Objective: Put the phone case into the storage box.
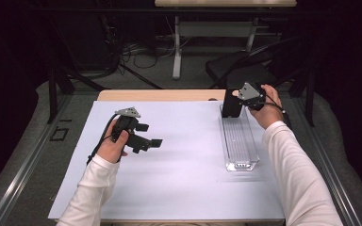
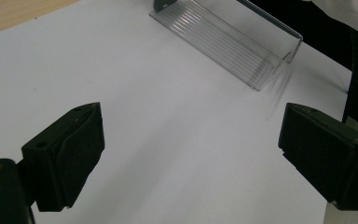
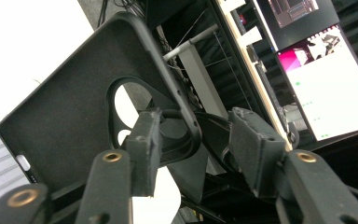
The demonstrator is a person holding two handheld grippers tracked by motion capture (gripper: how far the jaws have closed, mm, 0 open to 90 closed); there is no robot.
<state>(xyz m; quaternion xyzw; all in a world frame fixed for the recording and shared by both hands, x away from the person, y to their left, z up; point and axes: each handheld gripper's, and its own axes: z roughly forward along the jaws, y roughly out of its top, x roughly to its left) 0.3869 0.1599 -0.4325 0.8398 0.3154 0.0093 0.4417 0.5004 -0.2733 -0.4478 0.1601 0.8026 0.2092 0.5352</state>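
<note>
A black phone case [image 1: 231,102] stands upright at the far end of a long clear plastic tray [image 1: 252,146] on the right of the white sheet. My right gripper [image 1: 240,100] is at that case. In the right gripper view the rim of the case [image 3: 74,116], beside its camera cut-out, lies between the jaws. The left pad is close against it and the right pad stands clear, so my right gripper [image 3: 193,126] is open. My left gripper [image 1: 151,135] hovers over the left part of the sheet, wide open with nothing inside [image 2: 191,135]. The tray [image 2: 242,51] lies ahead of it.
The white sheet [image 1: 184,160] covers most of the wooden table [image 1: 160,95]. A black chair [image 1: 238,68] and a table leg [image 1: 176,52] stand beyond the far edge. A lit screen [image 3: 326,84] shows behind the case in the right gripper view.
</note>
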